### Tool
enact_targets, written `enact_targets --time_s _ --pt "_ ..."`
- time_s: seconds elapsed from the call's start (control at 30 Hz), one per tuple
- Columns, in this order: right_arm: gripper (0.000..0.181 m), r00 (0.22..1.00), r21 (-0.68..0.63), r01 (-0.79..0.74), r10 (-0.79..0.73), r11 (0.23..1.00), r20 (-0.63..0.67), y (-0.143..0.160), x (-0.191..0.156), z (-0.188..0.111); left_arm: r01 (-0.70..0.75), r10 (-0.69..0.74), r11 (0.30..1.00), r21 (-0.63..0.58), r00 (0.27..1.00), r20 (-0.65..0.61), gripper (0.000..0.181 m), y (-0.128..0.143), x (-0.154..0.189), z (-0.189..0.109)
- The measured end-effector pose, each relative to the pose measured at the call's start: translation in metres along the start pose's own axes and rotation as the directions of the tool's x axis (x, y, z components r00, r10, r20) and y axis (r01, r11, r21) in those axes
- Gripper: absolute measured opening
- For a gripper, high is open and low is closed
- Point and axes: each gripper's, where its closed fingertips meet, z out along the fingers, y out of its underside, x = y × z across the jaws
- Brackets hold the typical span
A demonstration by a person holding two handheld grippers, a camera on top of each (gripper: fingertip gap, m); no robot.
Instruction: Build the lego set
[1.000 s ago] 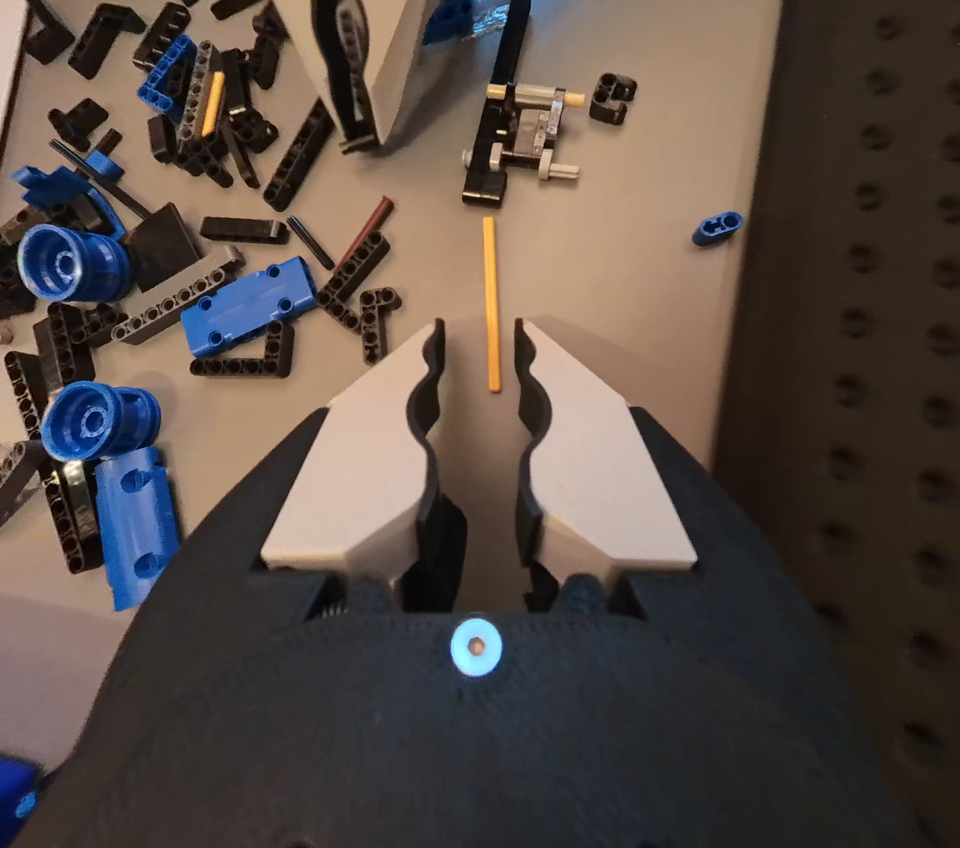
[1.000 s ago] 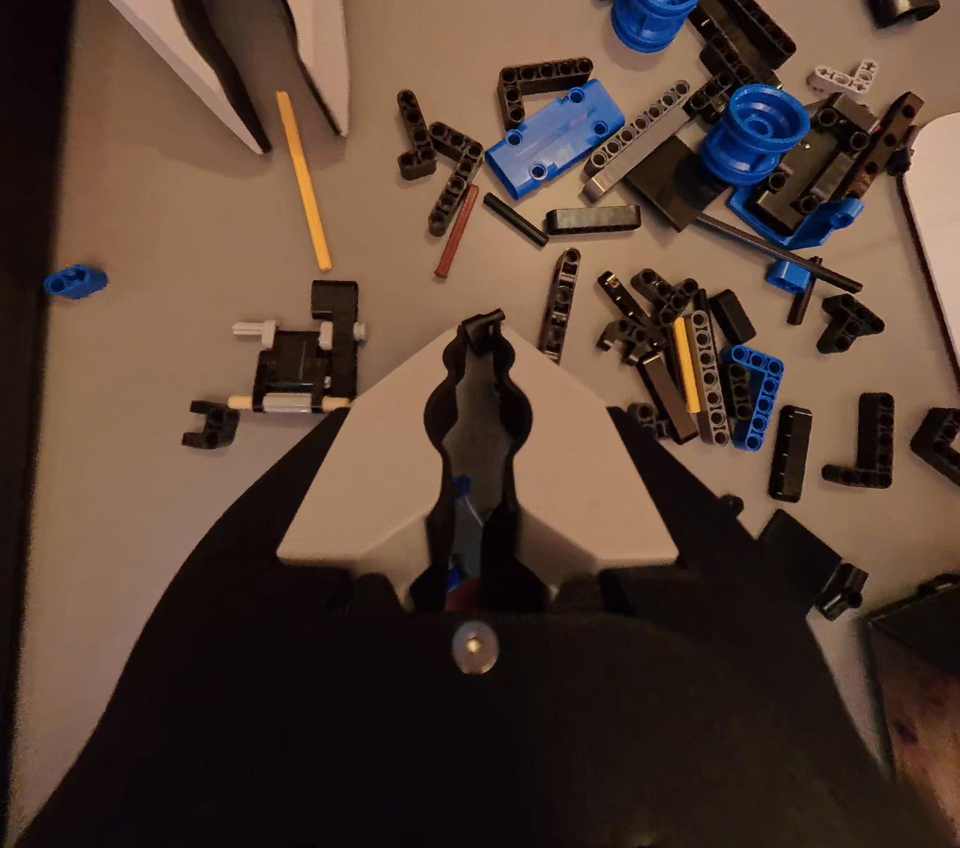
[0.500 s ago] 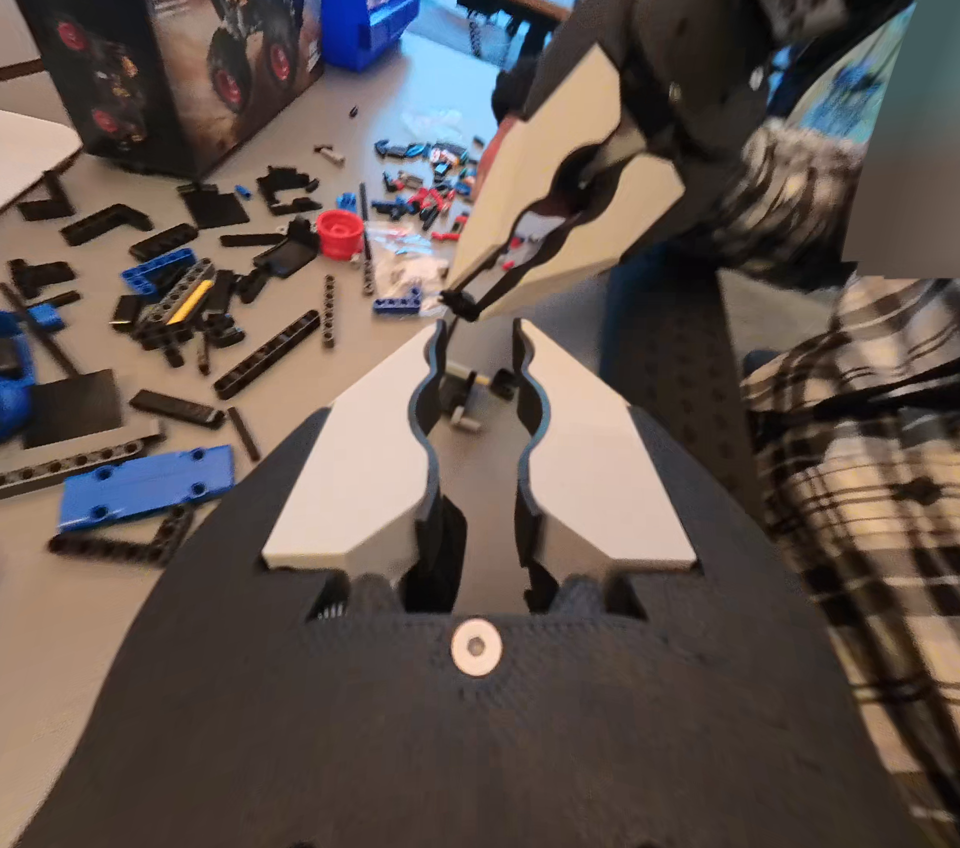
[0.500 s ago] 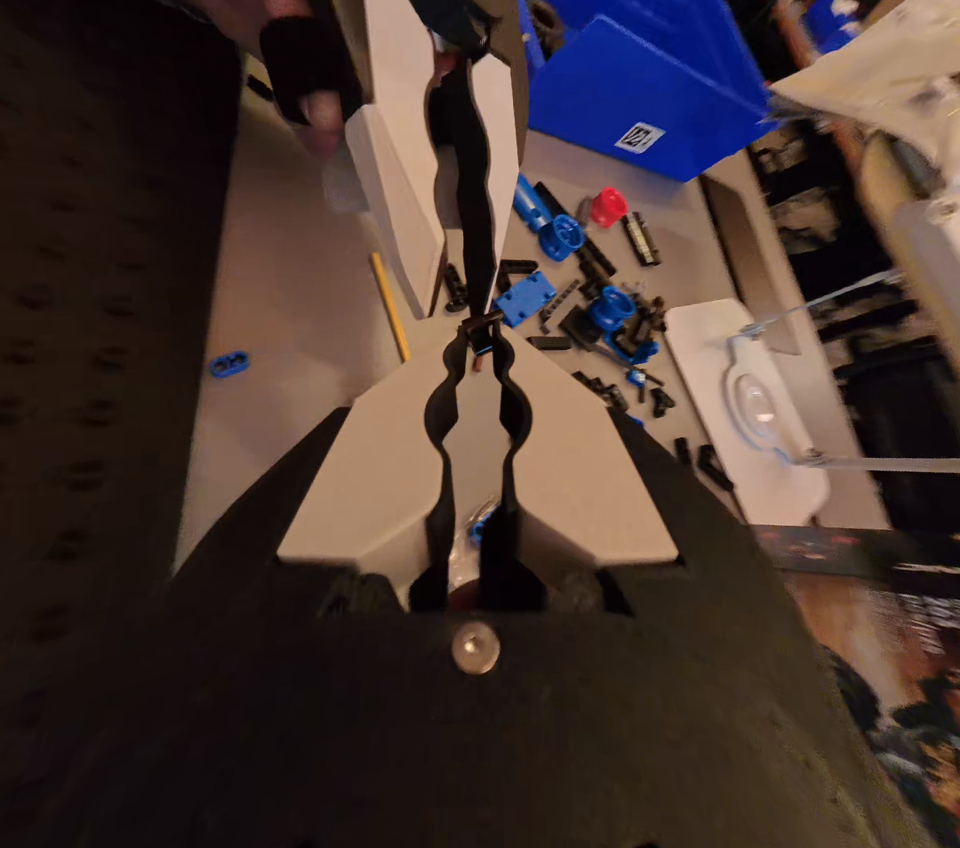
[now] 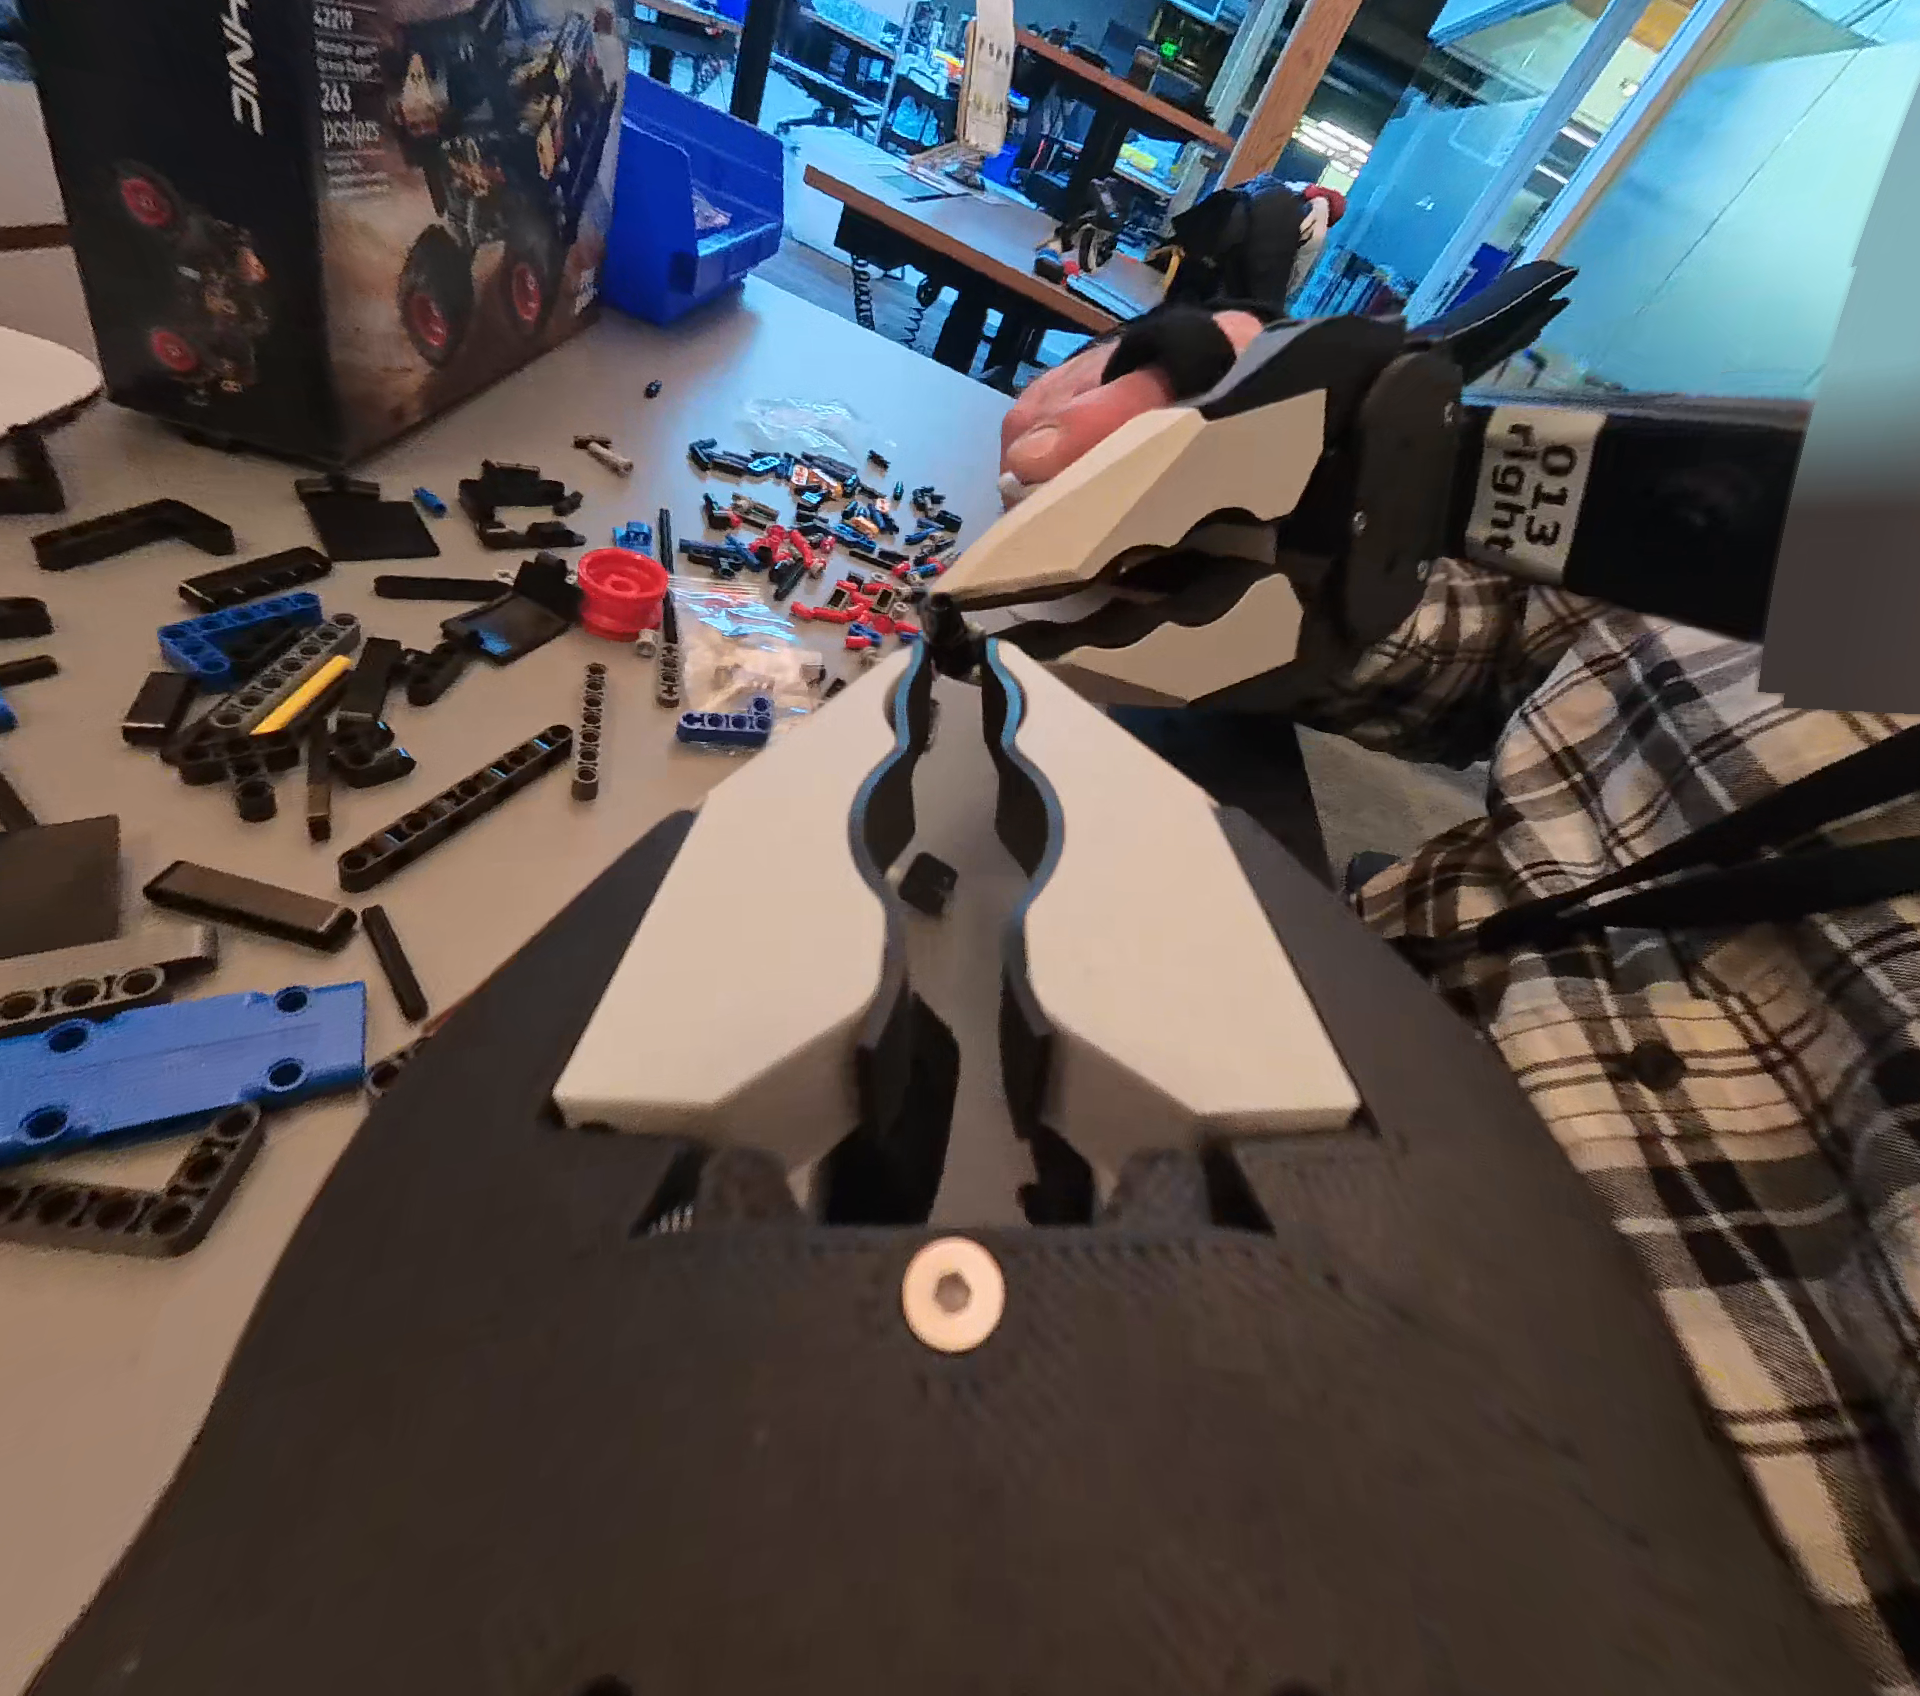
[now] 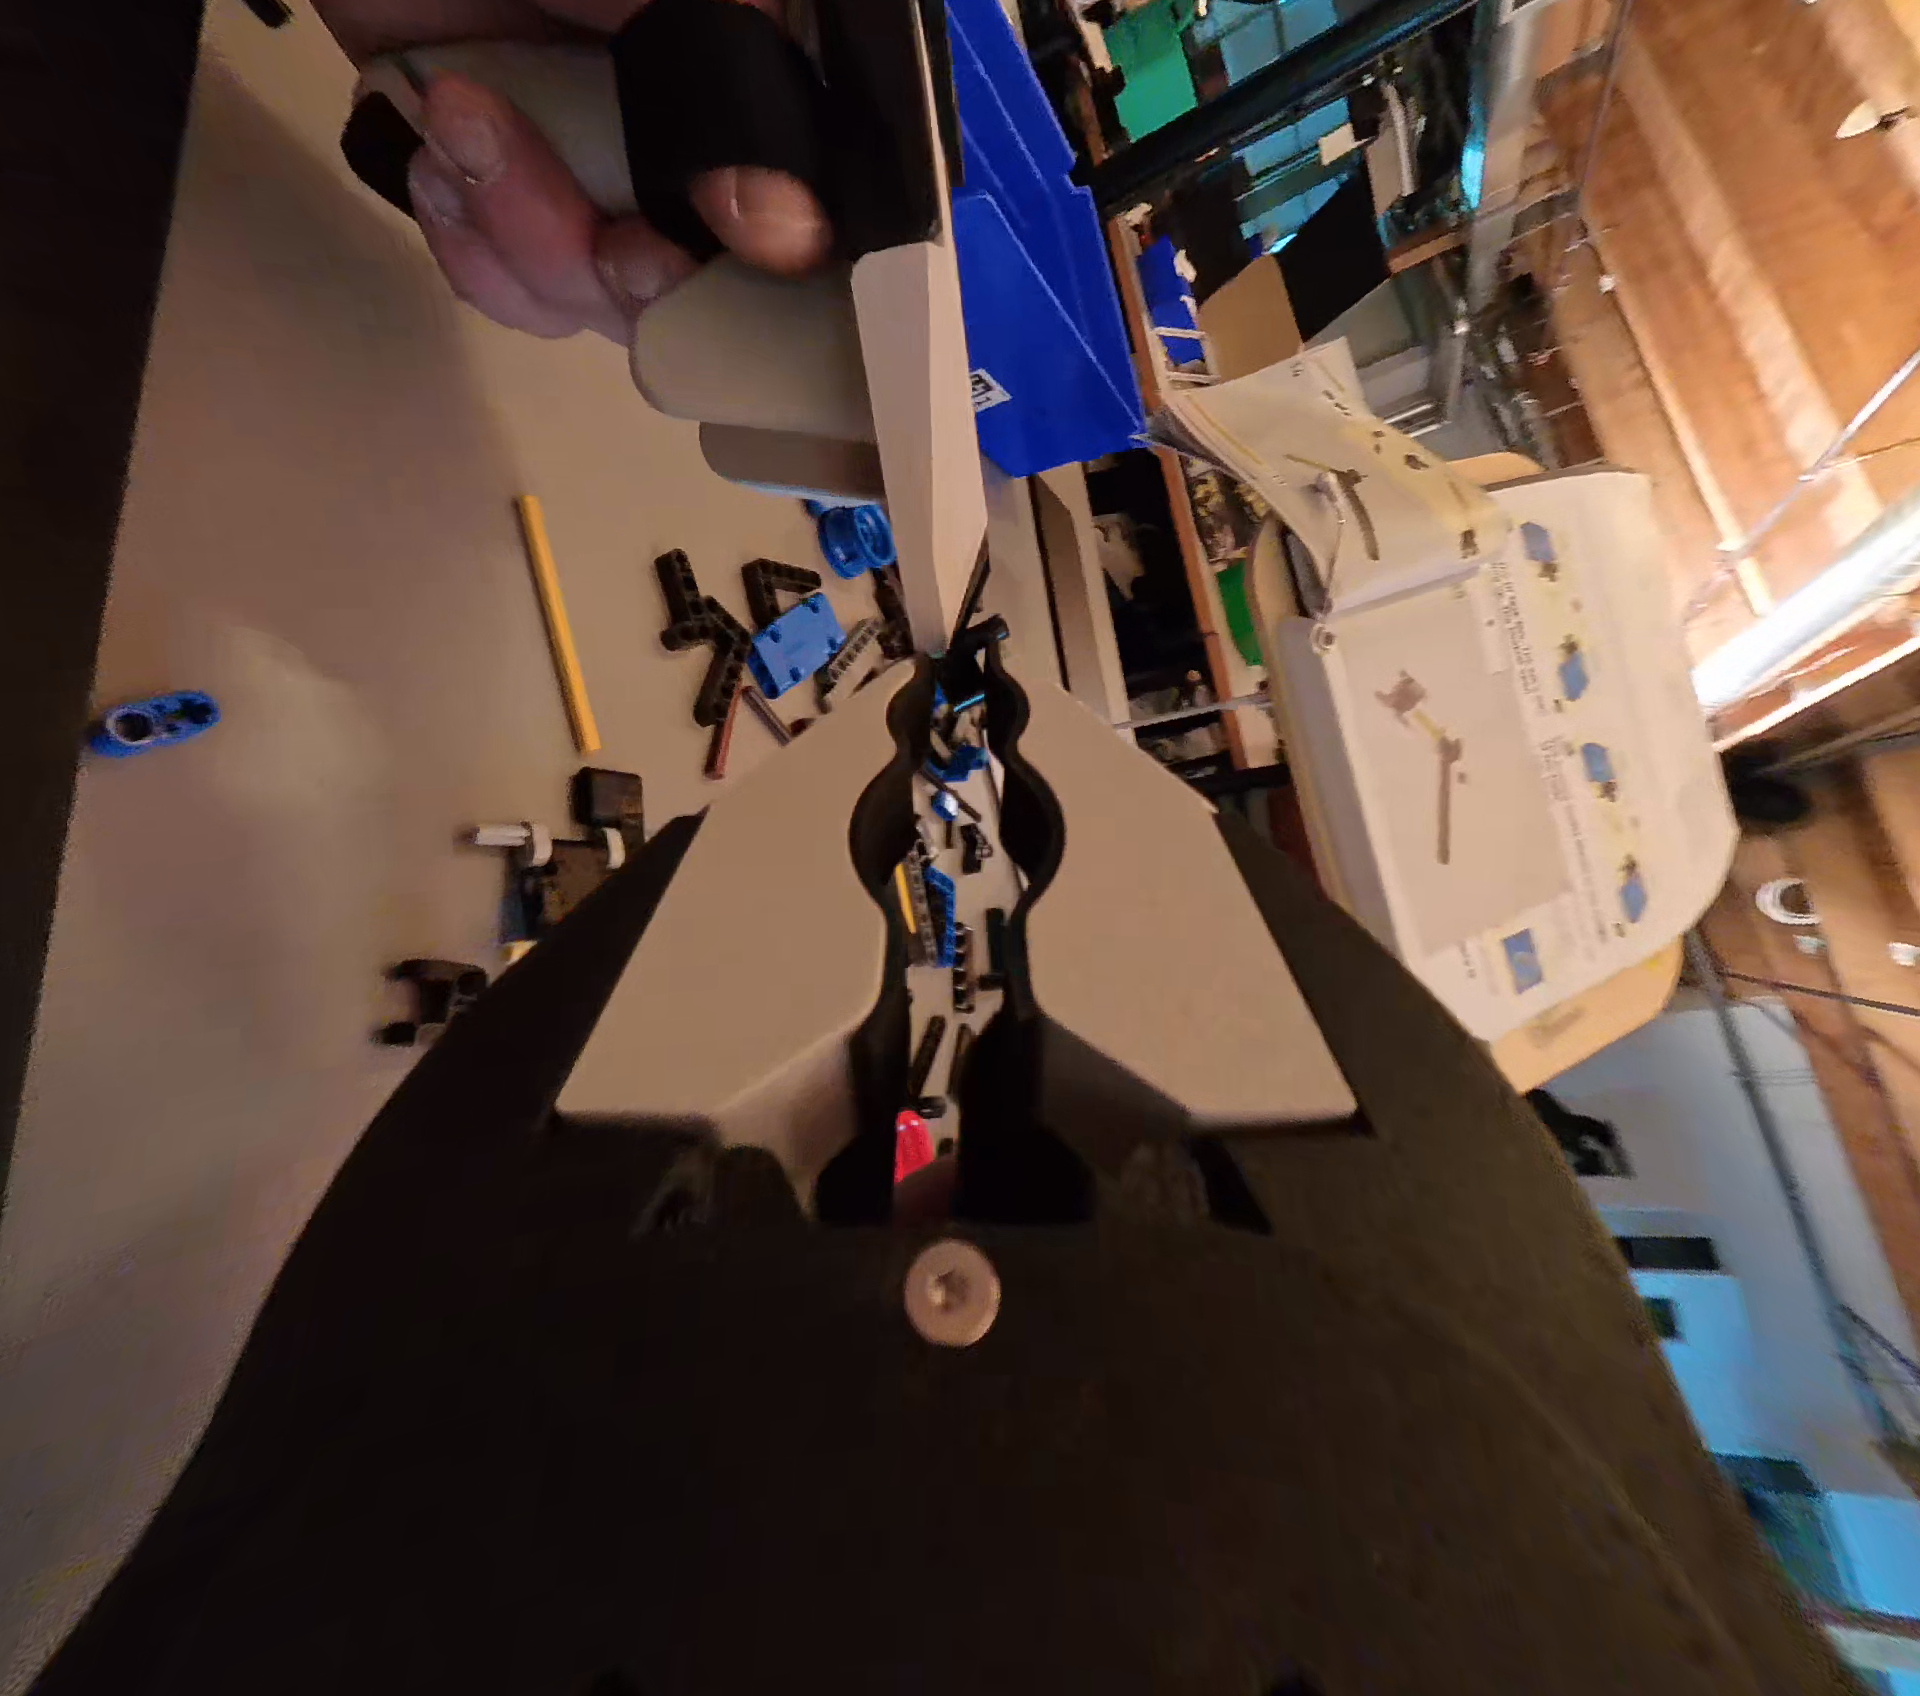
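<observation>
Both grippers meet tip to tip in the air above the table (image 5: 727, 358). Right gripper (image 5: 951, 607) pinches a small black pin (image 5: 948, 630). Left gripper (image 5: 956, 659) has its tips nearly together around the same pin; can't tell if it grips. Looks like a handover. Keep tips aligned, clamp left firmly before right lets go, or the pin drops among the loose lego pieces (image 5: 810, 524) far left.

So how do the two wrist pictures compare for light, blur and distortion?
Left wrist view: cool daylight, loose pieces sharp, wide-angle bending at the lego box. Right wrist view: dim orange cast, rolled sideways, instruction booklet smeared, table shadowed; the small black piece where both grippers' tips meet is hard to resolve.
</observation>
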Motion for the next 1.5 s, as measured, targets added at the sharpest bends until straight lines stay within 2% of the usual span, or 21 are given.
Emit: enact_targets --time_s 0.23,0.37,0.53,0.63,0.73,0.8,0.87,0.97,1.13,1.33,1.5 --pt "0.009 0.999 0.017 -0.014 0.014 1.0 -0.034 -0.005 0.005 -0.002 -0.032 0.033 0.999 0.033 0.999 -0.019 0.006 -0.005 0.003 -0.003" --pt "0.01 0.992 0.063 -0.121 0.119 0.991 0.028 -0.007 0.004 -0.004 -0.078 0.078 0.997 0.024 0.997 -0.017 0.005 -0.005 0.006 -0.003" --pt "0.011 0.977 0.087 -0.185 0.174 0.979 0.121 -0.009 0.0 -0.009 -0.109 0.109 0.994 0.005 0.993 -0.039 0.005 -0.002 0.011 -0.002" --pt "0.021 0.944 0.108 -0.298 0.276 0.948 0.183 -0.009 0.005 -0.014 -0.134 0.134 0.991 0.006 0.99 -0.042 0.005 -0.002 0.014 -0.001" --pt "0.024 0.881 0.089 -0.427 0.391 0.9 0.266 -0.006 0.004 -0.014 -0.147 0.147 0.989 -0.001 0.988 -0.049 0.005 -0.002 0.016 0.0" --pt "0.018 0.827 0.072 -0.493 0.442 0.867 0.346 -0.007 -0.002 -0.015 -0.178 0.177 0.984 -0.021 0.983 -0.04 0.005 0.001 0.016 0.001" --pt "0.017 0.778 0.06 -0.542 0.474 0.838 0.413 -0.009 -0.008 -0.017 -0.211 0.21 0.976 -0.044 0.977 -0.033 0.005 0.004 0.017 0.002" --pt "0.019 0.741 0.048 -0.57 0.489 0.82 0.461 -0.009 -0.012 -0.019 -0.247 0.245 0.967 -0.069 0.969 -0.026 0.005 0.008 0.017 0.003" --pt "0.023 0.636 0.017 -0.661 0.548 0.75 0.544 -0.01 -0.014 -0.023 -0.272 0.271 0.959 -0.083 0.962 -0.022 0.005 0.01 0.017 0.004" --pt "0.012 0.554 0.004 -0.742 0.61 0.67 0.566 -0.01 -0.008 -0.022 -0.279 0.278 0.958 -0.067 0.96 -0.023 0.005 0.007 0.019 0.003" --pt "0.009 0.56 0.024 -0.766 0.647 0.643 0.518 -0.011 -0.003 -0.018 -0.25 0.25 0.968 -0.031 0.968 -0.009 0.005 0.001 0.016 0.0"
